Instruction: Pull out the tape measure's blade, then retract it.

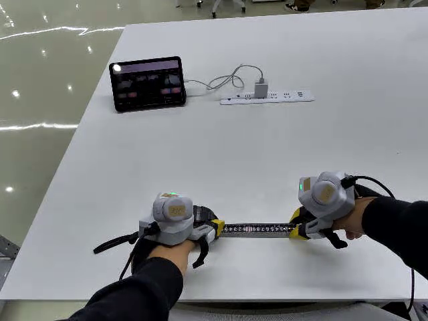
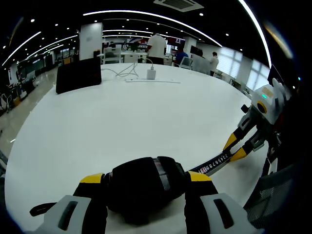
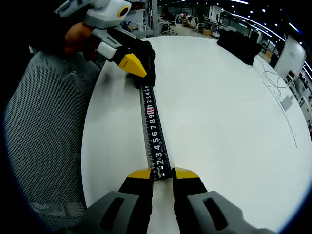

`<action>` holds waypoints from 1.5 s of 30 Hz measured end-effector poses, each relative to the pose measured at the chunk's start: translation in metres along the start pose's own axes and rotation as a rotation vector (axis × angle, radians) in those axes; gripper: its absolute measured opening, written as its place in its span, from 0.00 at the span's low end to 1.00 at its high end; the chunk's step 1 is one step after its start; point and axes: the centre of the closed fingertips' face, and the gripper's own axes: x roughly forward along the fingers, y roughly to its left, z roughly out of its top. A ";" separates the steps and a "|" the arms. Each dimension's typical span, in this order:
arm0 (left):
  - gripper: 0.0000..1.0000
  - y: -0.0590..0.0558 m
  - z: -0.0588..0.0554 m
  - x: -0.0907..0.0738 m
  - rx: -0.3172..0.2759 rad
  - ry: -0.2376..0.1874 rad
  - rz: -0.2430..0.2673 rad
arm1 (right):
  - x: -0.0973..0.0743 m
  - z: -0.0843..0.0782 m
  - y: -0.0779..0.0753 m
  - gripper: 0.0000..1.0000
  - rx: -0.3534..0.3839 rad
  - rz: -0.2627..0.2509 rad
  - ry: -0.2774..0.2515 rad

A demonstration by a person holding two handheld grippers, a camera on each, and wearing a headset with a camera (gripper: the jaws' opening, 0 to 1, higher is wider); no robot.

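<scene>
The black tape measure case point(image 2: 146, 187) sits between the yellow-tipped fingers of my left gripper point(image 2: 146, 178), which is shut on it; the left gripper point(image 1: 208, 229) is near the table's front edge. The blade point(image 1: 257, 229) runs out to the right, flat just above the table, its numbers showing. My right gripper point(image 3: 161, 173) is shut on the blade's end, and the blade point(image 3: 152, 131) stretches away from it to the case point(image 3: 144, 63). In the head view the right gripper point(image 1: 294, 231) is a short way right of the left one. The right gripper point(image 2: 234, 148) also appears in the left gripper view.
A dark tablet point(image 1: 148, 83) stands at the back left of the white table point(image 1: 267, 147). A white power strip point(image 1: 267, 97) with a charger and cable lies beside it. The table's front edge runs close under both hands. A mesh chair point(image 3: 44, 146) is by the table.
</scene>
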 end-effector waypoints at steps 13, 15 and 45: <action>0.60 0.000 0.000 0.000 0.000 0.000 -0.001 | 0.008 0.017 0.002 0.11 -0.017 0.010 -0.020; 0.60 0.000 0.000 0.000 -0.001 0.000 -0.001 | 0.009 0.020 0.002 0.11 -0.021 0.011 -0.022; 0.60 0.000 0.000 0.000 -0.003 0.002 -0.011 | 0.026 0.044 0.010 0.10 -0.025 0.005 -0.042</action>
